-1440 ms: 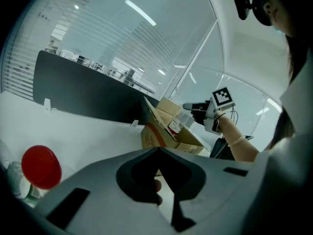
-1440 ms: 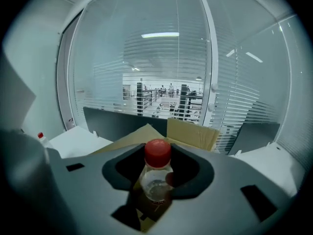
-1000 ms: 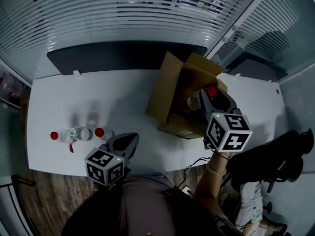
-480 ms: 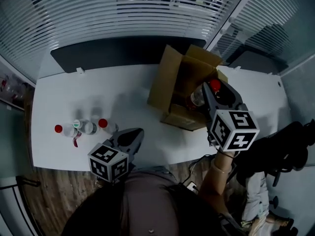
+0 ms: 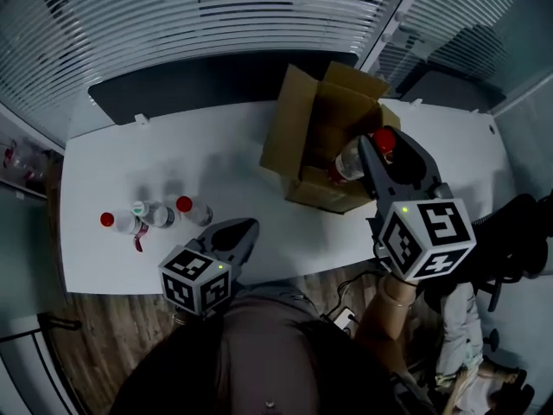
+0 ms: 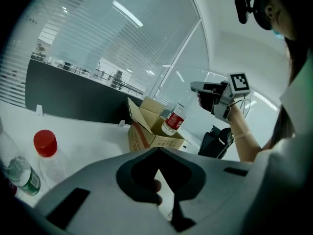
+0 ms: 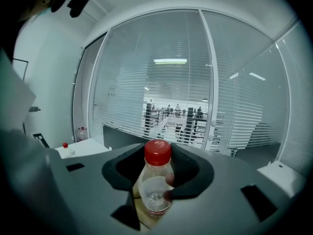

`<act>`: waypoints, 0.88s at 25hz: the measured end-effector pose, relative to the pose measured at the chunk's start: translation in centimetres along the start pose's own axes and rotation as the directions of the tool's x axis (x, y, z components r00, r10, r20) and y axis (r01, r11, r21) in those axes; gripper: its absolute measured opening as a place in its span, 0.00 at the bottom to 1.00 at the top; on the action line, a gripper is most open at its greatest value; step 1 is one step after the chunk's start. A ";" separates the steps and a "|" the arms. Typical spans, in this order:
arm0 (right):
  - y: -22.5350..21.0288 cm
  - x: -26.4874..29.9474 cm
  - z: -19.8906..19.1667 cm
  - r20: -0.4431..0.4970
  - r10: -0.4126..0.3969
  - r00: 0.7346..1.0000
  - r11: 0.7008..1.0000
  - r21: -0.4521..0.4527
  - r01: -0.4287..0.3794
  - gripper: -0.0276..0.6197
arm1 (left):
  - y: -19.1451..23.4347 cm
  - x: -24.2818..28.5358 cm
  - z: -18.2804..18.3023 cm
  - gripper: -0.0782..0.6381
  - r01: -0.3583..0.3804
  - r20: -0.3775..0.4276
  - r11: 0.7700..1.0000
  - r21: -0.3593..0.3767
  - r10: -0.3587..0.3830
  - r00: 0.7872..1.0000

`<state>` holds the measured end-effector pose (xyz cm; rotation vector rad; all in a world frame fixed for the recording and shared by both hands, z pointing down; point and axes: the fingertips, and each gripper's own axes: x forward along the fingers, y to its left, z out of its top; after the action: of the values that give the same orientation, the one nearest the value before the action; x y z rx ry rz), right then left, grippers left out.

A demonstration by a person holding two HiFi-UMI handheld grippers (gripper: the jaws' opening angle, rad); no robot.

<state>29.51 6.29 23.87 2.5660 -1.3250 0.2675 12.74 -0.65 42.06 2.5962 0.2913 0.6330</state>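
A clear plastic bottle [image 7: 155,185] with a red cap and a red label band, its print too small to read, is clenched between the jaws of the right gripper [image 7: 154,196], which grasp it at the body below the cap. Seen from the head view, the bottle [image 5: 356,159] hangs tilted over the open top of the single cardboard box [image 5: 292,135], cap toward the right gripper [image 5: 381,151]; the left gripper view shows the bottle [image 6: 175,119] above the box [image 6: 146,137], whose side carries dark print that cannot be made out. The box stands with its flaps up at the right part of the white desk [image 5: 220,158]. Three more bottles lie grouped near the desk's left front edge: two with red caps [image 5: 107,220] [image 5: 185,205] and, between them, one with a pale cap [image 5: 139,207]. The left gripper [image 5: 238,232] hovers just beside that group, its jaws pressed together on nothing [image 6: 164,180], with the nearest red-capped bottle [image 6: 46,153] and a green-labelled one [image 6: 20,178] at its left. Each gripper carries one marker cube [image 5: 428,240] [image 5: 194,282] showing black-and-white squares. A dark panel [image 5: 173,89] runs along the desk's far edge.
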 end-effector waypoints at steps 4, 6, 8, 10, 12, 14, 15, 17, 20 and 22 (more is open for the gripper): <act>0.9 -1.3 0.1 0.011 0.006 1.000 1.000 0.002 -0.007 0.31 | -0.7 -0.3 -0.5 0.12 0.021 -0.009 1.000 0.010 -0.021 1.000; 1.2 -1.8 0.1 0.012 0.008 1.000 1.000 0.001 -0.008 0.31 | -1.0 -0.4 -0.6 0.12 0.029 -0.012 0.999 0.013 -0.029 1.000; 1.6 -2.3 0.1 0.010 0.012 1.000 1.000 0.000 -0.012 0.31 | -1.2 -0.7 -0.7 0.12 0.034 -0.014 0.999 0.014 -0.034 0.999; 2.0 -2.8 0.0 0.006 0.014 1.000 1.000 0.000 -0.014 0.31 | -1.4 -0.9 -0.9 0.12 0.038 -0.016 0.999 0.015 -0.038 0.999; 2.4 -3.2 -0.1 0.007 0.013 1.000 1.000 -0.002 -0.013 0.31 | -1.6 -1.2 -1.1 0.12 0.041 -0.019 0.999 0.018 -0.041 0.999; 2.8 -3.5 -0.3 0.001 0.014 1.000 1.000 -0.003 -0.014 0.31 | -1.6 -1.5 -1.2 0.12 0.043 -0.023 0.999 0.022 -0.042 0.999; 3.0 -3.6 -0.4 -0.002 0.015 1.000 1.000 -0.003 -0.015 0.31 | -1.6 -1.7 -1.3 0.12 0.042 -0.024 0.999 0.024 -0.042 0.999; 3.5 -3.7 -0.7 -0.006 0.021 1.000 1.000 -0.002 -0.021 0.31 | -1.5 -2.0 -1.4 0.12 0.039 -0.022 0.999 0.026 -0.038 0.999; 4.1 -3.7 -0.9 -0.004 0.038 0.999 0.999 0.001 -0.038 0.31 | -1.2 -2.5 -1.4 0.12 0.027 -0.016 0.999 0.026 -0.026 1.000; 4.6 -3.6 -0.9 -0.002 0.051 0.999 0.999 0.002 -0.051 0.31 | -1.0 -2.7 -1.4 0.12 0.015 -0.012 1.000 0.023 -0.015 1.000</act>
<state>23.64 6.80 24.36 2.5358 -1.3913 0.2800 9.62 -0.03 41.67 2.6109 0.3230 0.6432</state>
